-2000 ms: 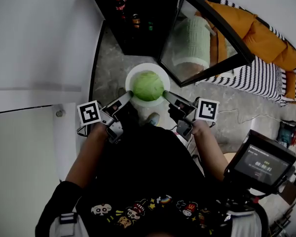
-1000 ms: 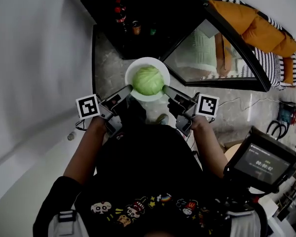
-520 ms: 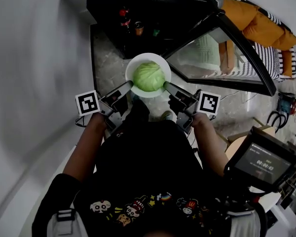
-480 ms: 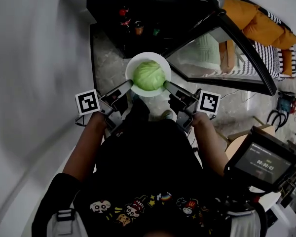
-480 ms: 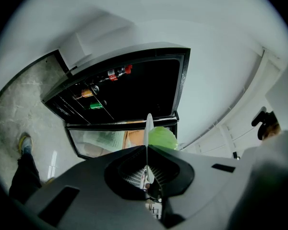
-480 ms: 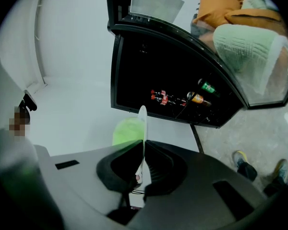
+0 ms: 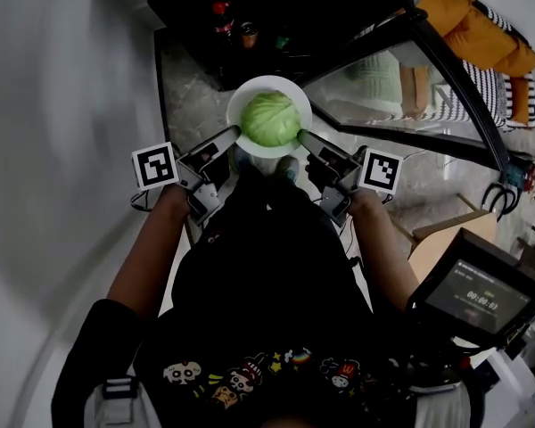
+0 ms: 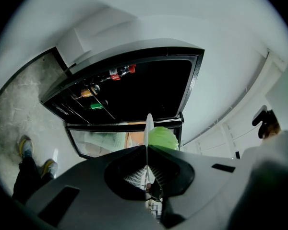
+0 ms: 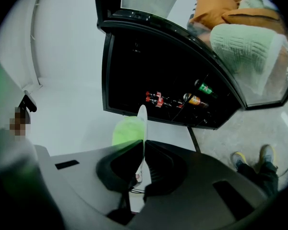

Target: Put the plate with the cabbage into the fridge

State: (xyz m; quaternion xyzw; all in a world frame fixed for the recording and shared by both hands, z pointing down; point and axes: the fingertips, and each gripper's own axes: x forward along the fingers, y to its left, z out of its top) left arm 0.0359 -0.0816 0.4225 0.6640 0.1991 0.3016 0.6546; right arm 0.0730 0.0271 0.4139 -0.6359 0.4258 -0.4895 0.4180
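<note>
Pale green cabbage [image 7: 270, 119] on a plain white plate [image 7: 237, 105]. The fridge [image 7: 276, 7] is black, its bottles [image 7: 221, 12] showing red and orange. The left gripper [image 7: 235, 134] and right gripper [image 7: 300, 135] are dark grey, each with a black-and-white square-patterned cube. The floor [image 7: 183, 87] is grey and veined; the shirt [image 7: 267, 275] is black with a row of coloured cartoon figures; the cushion [image 7: 481, 34] is orange

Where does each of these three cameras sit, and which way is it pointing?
Head view: on the person's head, looking steeply down at the cabbage on the plate; forearms, torso, left tool and right tool show.
Left gripper view: on the left tool, looking along its jaws, shut on the plate's rim, toward the open fridge; the person's shoes show.
Right gripper view: likewise from the right tool.
All share plate, cabbage and fridge.
</note>
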